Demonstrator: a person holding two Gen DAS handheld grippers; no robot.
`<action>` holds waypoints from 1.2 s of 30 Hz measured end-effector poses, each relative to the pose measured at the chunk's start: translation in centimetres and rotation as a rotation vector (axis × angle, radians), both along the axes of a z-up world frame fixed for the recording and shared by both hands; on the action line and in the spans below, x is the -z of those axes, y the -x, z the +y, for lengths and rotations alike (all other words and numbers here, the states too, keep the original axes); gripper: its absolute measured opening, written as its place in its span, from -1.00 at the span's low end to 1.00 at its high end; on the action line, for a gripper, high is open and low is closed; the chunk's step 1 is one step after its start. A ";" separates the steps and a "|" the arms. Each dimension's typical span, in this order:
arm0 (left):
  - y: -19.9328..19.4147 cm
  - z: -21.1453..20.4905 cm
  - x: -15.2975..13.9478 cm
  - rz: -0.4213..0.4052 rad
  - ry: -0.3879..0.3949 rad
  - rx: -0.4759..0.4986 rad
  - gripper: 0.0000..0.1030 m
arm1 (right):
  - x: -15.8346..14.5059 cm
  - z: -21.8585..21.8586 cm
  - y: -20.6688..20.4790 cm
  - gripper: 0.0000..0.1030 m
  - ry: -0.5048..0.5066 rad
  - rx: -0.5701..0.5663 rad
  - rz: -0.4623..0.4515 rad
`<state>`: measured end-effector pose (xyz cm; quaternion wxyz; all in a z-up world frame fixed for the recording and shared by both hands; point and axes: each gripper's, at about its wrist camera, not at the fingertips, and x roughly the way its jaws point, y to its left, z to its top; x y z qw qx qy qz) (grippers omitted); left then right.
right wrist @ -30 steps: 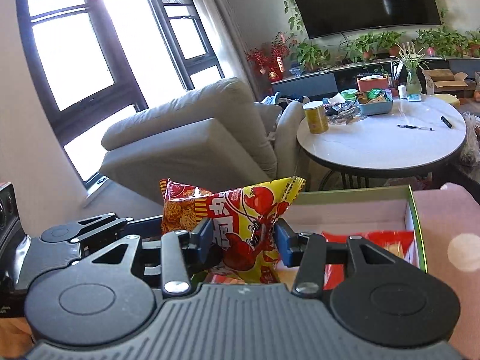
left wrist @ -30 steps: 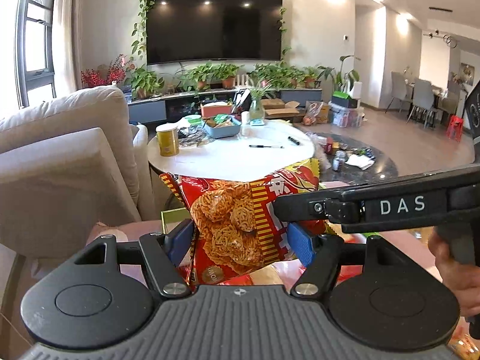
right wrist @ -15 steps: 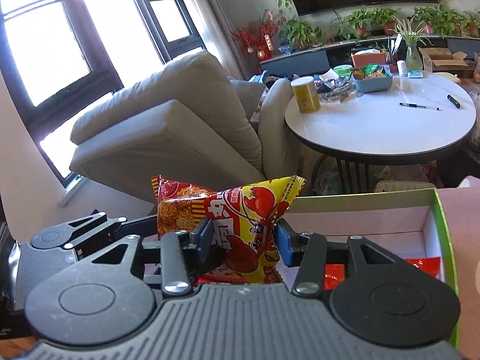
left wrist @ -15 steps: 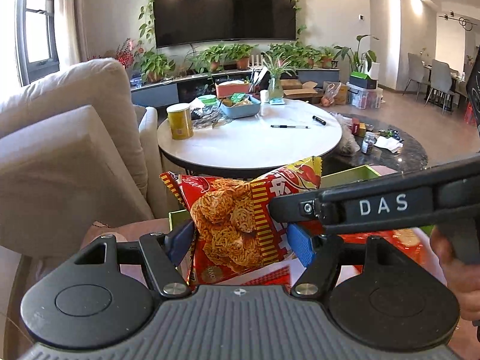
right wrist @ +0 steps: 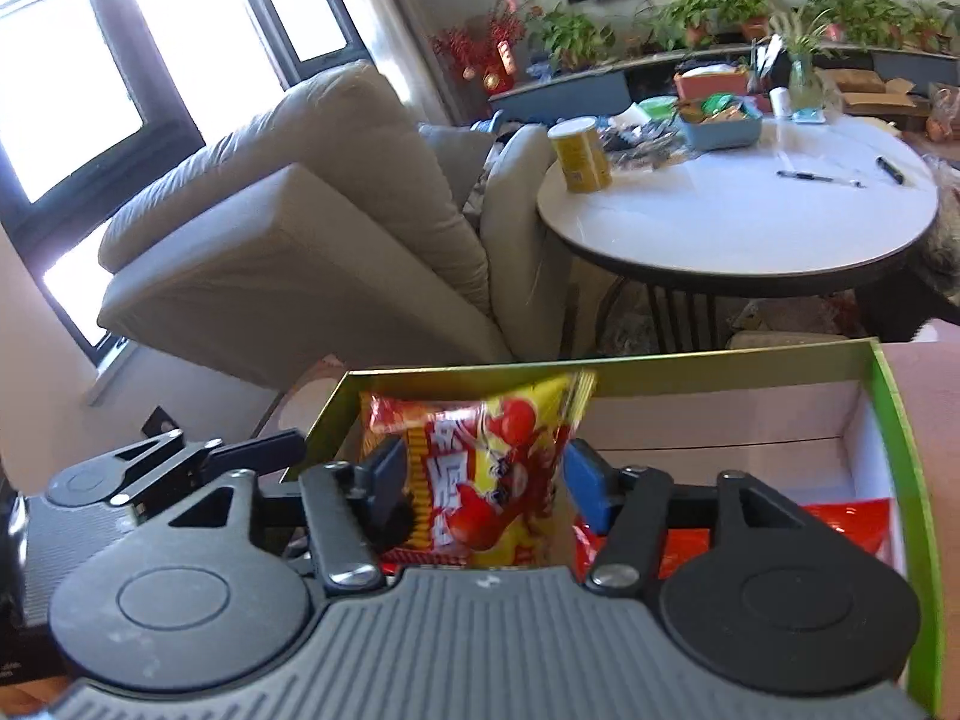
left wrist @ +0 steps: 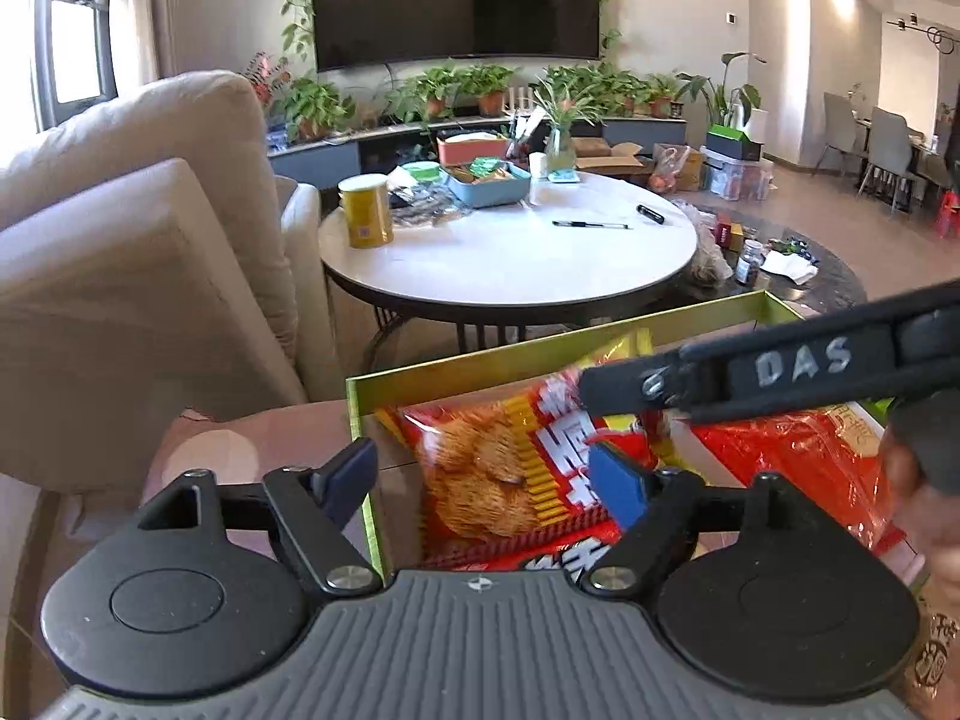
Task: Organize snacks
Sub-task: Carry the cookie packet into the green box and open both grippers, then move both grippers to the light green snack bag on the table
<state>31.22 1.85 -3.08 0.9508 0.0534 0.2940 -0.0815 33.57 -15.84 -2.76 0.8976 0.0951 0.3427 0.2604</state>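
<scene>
Snack bag, pinched by right gripper fingers, sits in green box; left gripper fingers just spread apart, off it.

The letters "DAS" are written in white on the black right gripper, which crosses above and to the right of the left gripper's fingers. On the snack bag lying between those fingers there are big white Chinese characters on red, but they are blurred and partly hidden, so they cannot be read. The same bag shows white characters between the right gripper's fingers, also not readable. Near the bottom right corner of the left wrist view, a brown packet has dark characters, too small to read.
</scene>
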 end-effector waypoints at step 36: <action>19.3 -3.9 -0.2 -0.004 0.098 0.110 0.66 | -0.9 -7.7 22.8 0.36 0.162 -0.118 -0.168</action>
